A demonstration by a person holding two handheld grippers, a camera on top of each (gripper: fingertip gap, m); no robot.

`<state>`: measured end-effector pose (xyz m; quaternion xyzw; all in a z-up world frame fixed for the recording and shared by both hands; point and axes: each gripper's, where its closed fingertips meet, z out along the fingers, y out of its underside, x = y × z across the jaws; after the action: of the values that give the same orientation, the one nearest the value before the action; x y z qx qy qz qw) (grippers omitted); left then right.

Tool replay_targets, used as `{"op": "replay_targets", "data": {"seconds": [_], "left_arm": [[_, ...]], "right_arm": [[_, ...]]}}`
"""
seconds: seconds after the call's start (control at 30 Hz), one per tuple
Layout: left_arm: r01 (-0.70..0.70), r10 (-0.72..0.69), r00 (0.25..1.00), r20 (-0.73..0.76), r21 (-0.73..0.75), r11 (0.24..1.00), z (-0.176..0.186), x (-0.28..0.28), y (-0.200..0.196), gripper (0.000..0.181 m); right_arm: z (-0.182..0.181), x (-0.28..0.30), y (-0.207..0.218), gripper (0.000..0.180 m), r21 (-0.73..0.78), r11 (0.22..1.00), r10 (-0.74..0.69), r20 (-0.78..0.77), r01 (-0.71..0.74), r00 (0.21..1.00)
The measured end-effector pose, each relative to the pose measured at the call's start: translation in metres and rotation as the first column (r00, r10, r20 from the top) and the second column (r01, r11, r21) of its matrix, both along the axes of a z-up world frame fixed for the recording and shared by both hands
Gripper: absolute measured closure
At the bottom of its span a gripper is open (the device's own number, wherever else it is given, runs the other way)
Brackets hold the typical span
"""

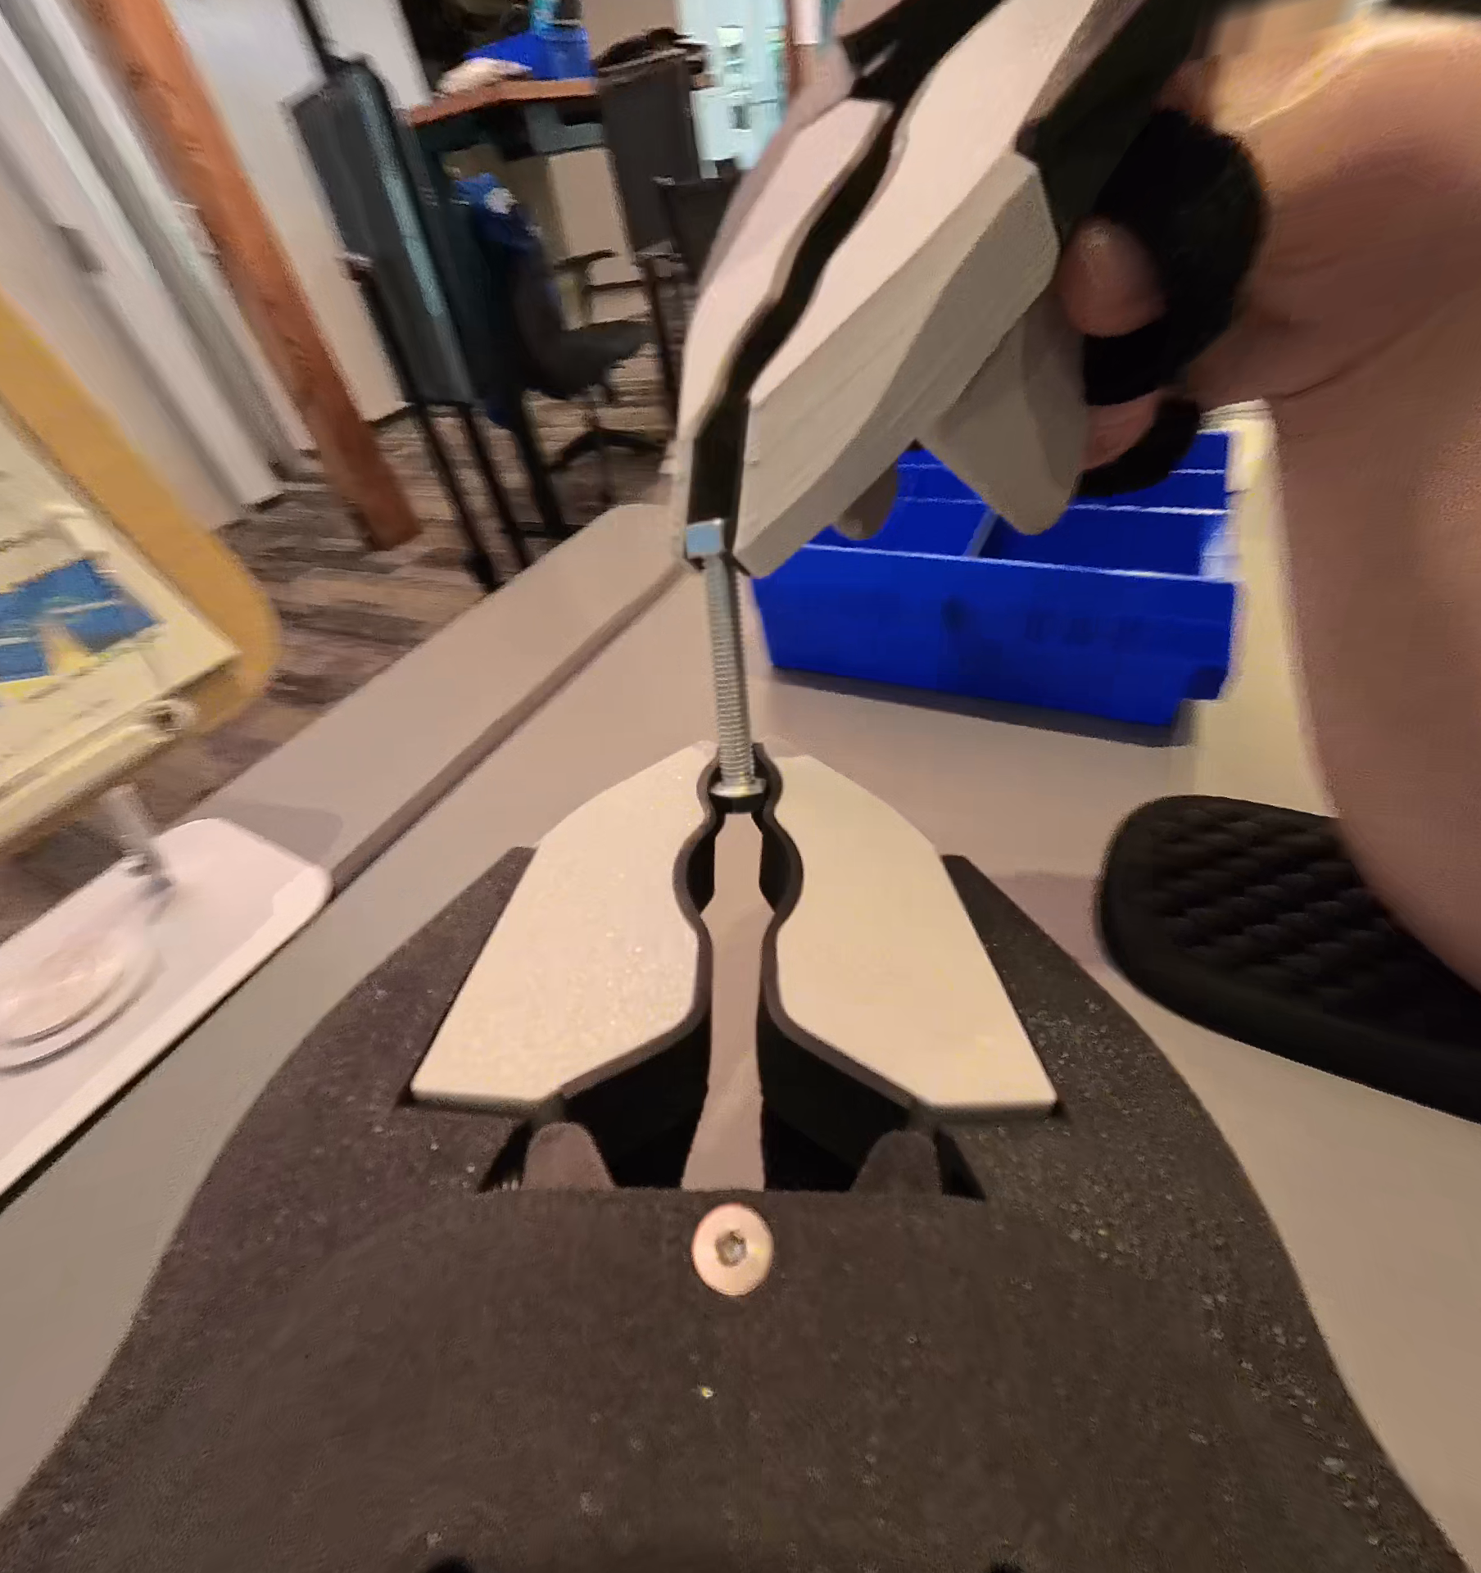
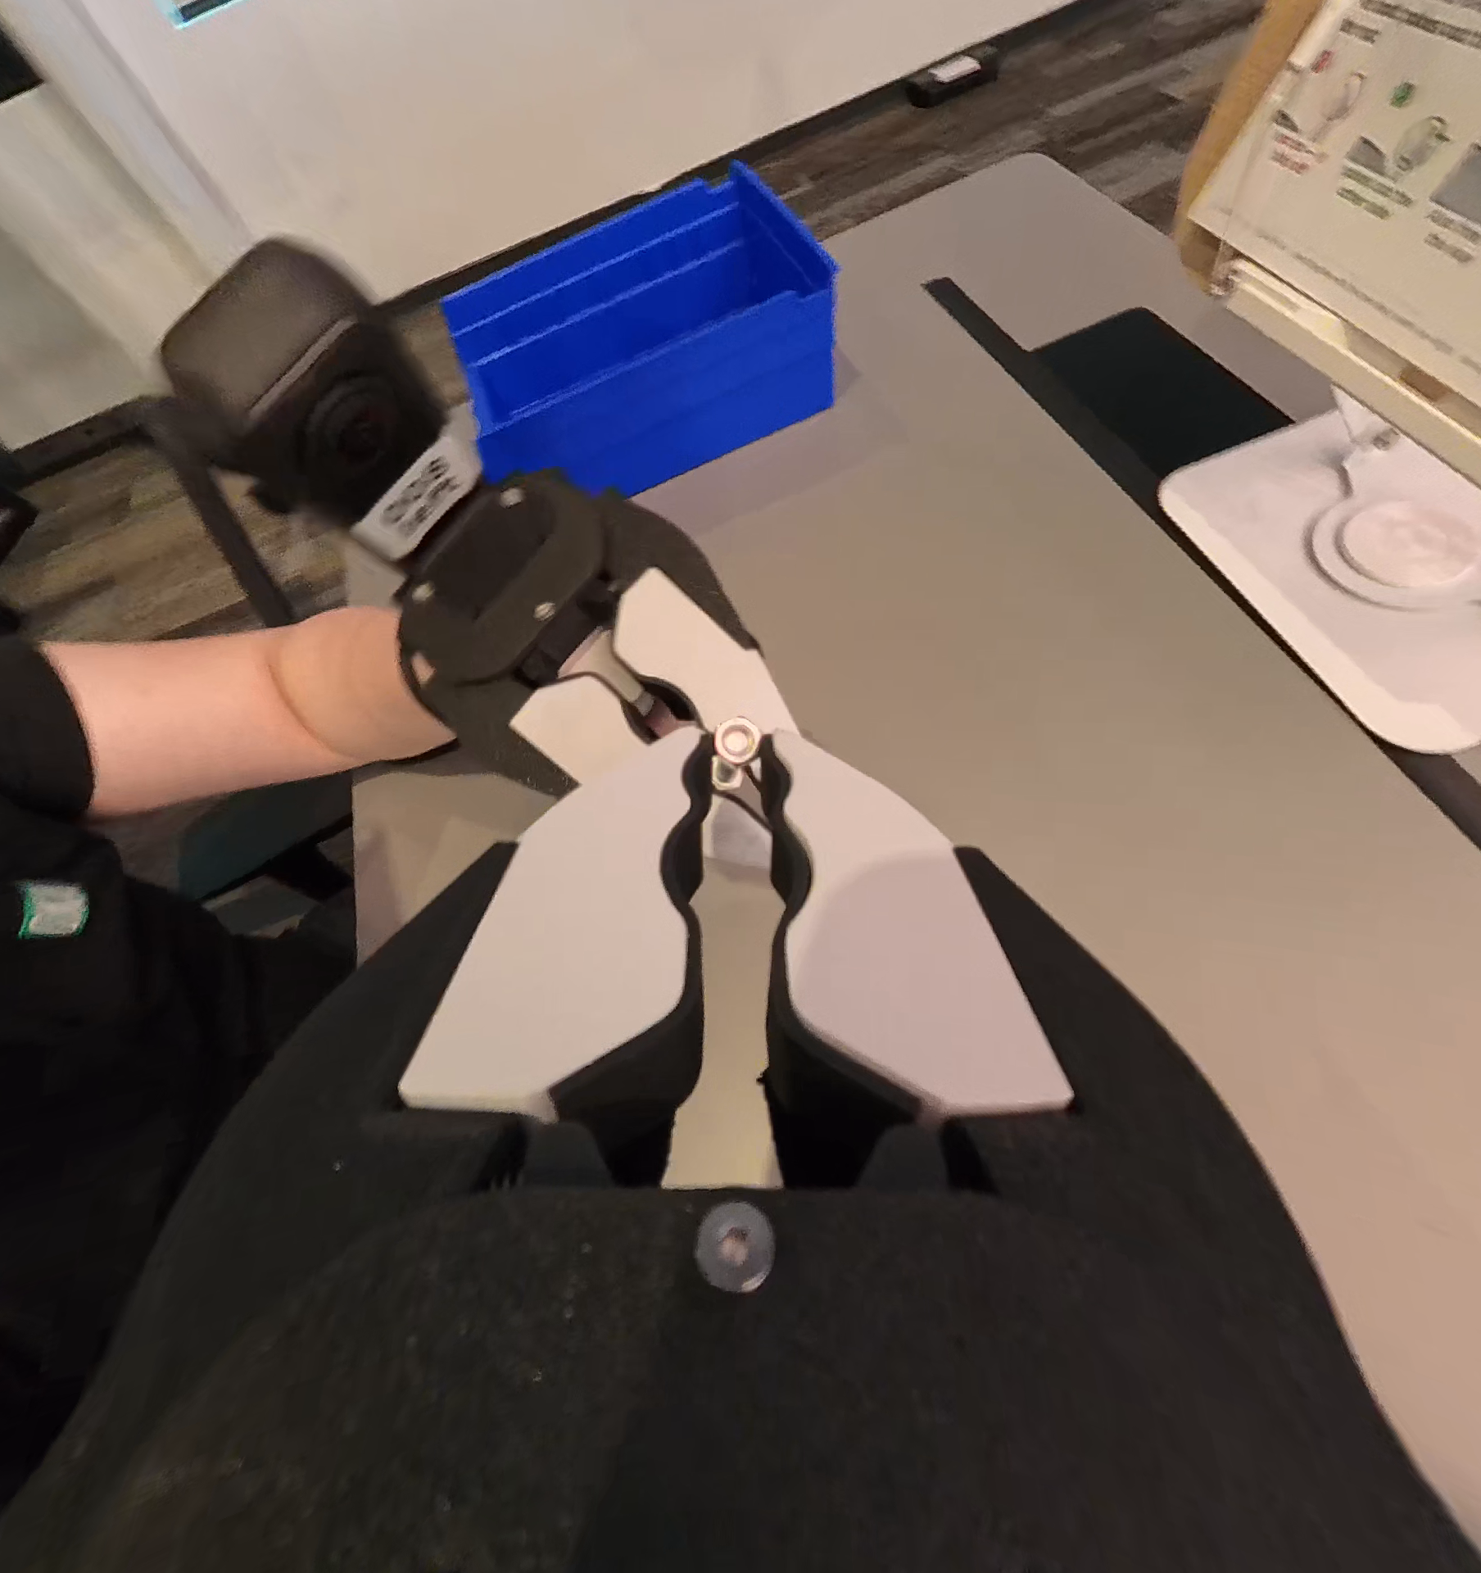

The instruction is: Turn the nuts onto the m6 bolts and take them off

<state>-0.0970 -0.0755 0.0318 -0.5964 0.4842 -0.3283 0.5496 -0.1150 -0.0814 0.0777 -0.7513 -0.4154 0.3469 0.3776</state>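
Observation:
In the left wrist view my left gripper [image 1: 737, 787] is shut on the head end of a silver m6 bolt [image 1: 730, 672], which stands upright above the grey table [image 1: 933, 792]. My right gripper [image 1: 714, 532] comes down from above and is shut on the nut [image 1: 705, 541] at the top of the thread. In the right wrist view my right gripper [image 2: 735, 749] holds the nut [image 2: 735, 739], seen end-on, with the bolt mostly hidden below it. The left gripper's fingers [image 2: 677, 630] reach in from the left beneath it.
A blue divided bin [image 1: 975, 630] stands on the table behind the grippers, also in the right wrist view [image 2: 652, 357]. A white stand base [image 2: 1358, 553] with a printed box over it sits at the table's edge. A black mesh pad [image 1: 1273, 919] lies under the person's forearm [image 1: 1401, 511]. The left gripper's tips are roughly 5 cm from the right gripper's.

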Motion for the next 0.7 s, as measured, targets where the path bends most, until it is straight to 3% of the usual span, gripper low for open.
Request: {"op": "replay_targets", "data": {"seconds": [0.1, 0.27, 0.43, 0.7], "left_arm": [[0.225, -0.222, 0.974, 0.041, -0.117, 0.967, 0.006, 0.003, -0.029, 0.177], [0.545, -0.533, 0.836, 0.13, -0.315, 0.777, 0.014, -0.005, -0.079, 0.177], [0.585, -0.568, 0.808, 0.159, -0.329, 0.741, 0.015, -0.004, -0.087, 0.177], [0.703, -0.658, 0.7, 0.276, -0.428, 0.568, 0.02, -0.011, -0.105, 0.177]], "right_arm": [[0.007, -0.001, -0.021, 0.17, 0.049, 0.985, 0.165, -0.034, -0.164, 0.986], [0.012, -0.004, -0.057, 0.17, 0.274, 0.856, 0.456, -0.005, -0.438, 0.89], [0.013, -0.003, -0.061, 0.17, 0.318, 0.825, 0.494, -0.004, -0.468, 0.869], [0.012, -0.003, -0.071, 0.17, 0.422, 0.737, 0.569, 0.034, -0.528, 0.822]]}}
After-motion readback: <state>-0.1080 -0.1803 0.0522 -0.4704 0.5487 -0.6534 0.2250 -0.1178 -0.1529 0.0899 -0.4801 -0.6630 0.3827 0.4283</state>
